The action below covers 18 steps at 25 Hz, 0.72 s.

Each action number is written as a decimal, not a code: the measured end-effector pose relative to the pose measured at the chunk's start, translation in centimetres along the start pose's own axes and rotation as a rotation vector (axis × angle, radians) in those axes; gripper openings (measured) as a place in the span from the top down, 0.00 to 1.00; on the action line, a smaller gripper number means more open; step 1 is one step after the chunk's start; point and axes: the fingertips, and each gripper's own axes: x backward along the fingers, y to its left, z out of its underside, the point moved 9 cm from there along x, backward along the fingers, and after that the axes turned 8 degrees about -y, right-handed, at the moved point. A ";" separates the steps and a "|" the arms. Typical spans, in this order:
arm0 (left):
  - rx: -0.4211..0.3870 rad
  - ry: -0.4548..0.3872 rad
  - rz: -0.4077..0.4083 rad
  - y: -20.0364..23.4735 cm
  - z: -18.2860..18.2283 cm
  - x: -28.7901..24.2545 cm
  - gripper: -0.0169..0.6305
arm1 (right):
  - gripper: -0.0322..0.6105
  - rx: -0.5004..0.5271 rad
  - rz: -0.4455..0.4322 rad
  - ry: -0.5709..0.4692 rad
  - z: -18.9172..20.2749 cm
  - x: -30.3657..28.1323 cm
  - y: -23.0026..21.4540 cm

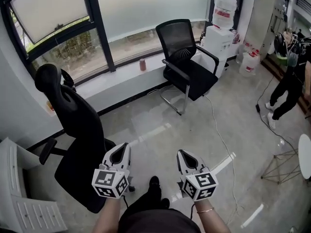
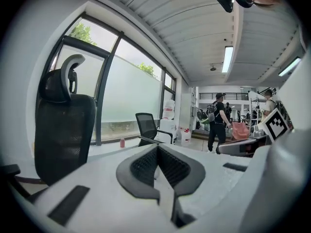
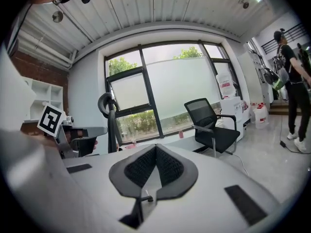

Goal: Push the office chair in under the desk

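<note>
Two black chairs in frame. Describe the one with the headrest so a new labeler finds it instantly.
Start at the big window wall; two black chairs stand on the floor in front of it. The office chair is the one at the left, turned away from the glass. Unlike the low-backed visitor chair on its metal sled frame at the right, it has a tall back topped by a curved headrest.

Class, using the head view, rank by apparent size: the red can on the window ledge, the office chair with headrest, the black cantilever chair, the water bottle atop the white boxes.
1. Office chair with headrest (nearest the camera)
2. Black cantilever chair
3. Water bottle
4. Red can
</note>
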 end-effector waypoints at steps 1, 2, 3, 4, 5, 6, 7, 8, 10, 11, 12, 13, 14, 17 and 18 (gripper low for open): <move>-0.003 0.002 -0.006 0.5 0.0 -1.3 0.96 | 0.94 0.001 -0.009 0.001 -0.3 -1.4 -0.7; -0.005 0.003 -0.013 1.0 0.1 -2.6 0.96 | 0.94 0.007 -0.020 0.000 -0.7 -2.9 -1.3; -0.005 0.001 -0.019 1.6 0.1 -3.8 0.96 | 0.94 0.018 -0.035 -0.002 -1.1 -4.5 -2.0; -0.004 -0.002 -0.026 2.2 0.2 -5.1 0.96 | 0.94 0.034 -0.052 -0.005 -1.7 -6.1 -2.8; -0.002 -0.005 -0.033 2.9 0.2 -6.4 0.96 | 0.94 0.053 -0.068 -0.008 -2.4 -7.8 -3.5; 0.001 -0.007 -0.041 3.6 0.2 -7.7 0.96 | 0.94 0.071 -0.084 -0.009 -3.1 -9.6 -4.3; 0.006 -0.007 -0.052 4.3 0.2 -9.0 0.96 | 0.94 0.086 -0.098 -0.007 -3.8 -11.5 -5.1; 0.014 -0.008 -0.066 5.1 0.1 -10.4 0.96 | 0.94 0.098 -0.112 -0.003 -4.5 -13.4 -5.8; 0.034 -0.015 -0.096 6.6 -0.2 -13.1 0.96 | 0.94 0.118 -0.144 0.007 -5.9 -17.3 -7.0; 0.039 -0.018 -0.112 7.2 -0.4 -14.2 0.96 | 0.94 0.126 -0.163 0.013 -6.4 -19.2 -7.5; 0.040 -0.019 -0.128 7.8 -0.5 -15.1 0.96 | 0.94 0.130 -0.184 0.020 -6.7 -21.1 -7.9; 0.040 -0.018 -0.147 8.4 -0.6 -16.0 0.96 | 0.94 0.129 -0.205 0.027 -7.0 -23.0 -8.2; 0.043 -0.017 -0.166 8.9 -0.6 -16.9 0.96 | 0.94 0.125 -0.225 0.036 -7.3 -24.9 -8.5; 0.055 -0.014 -0.212 10.6 -0.8 -19.4 0.96 | 0.94 0.122 -0.280 0.057 -7.9 -30.2 -9.2; 0.056 -0.013 -0.228 11.3 -0.9 -20.0 0.96 | 0.94 0.124 -0.301 0.063 -8.0 -31.9 -9.2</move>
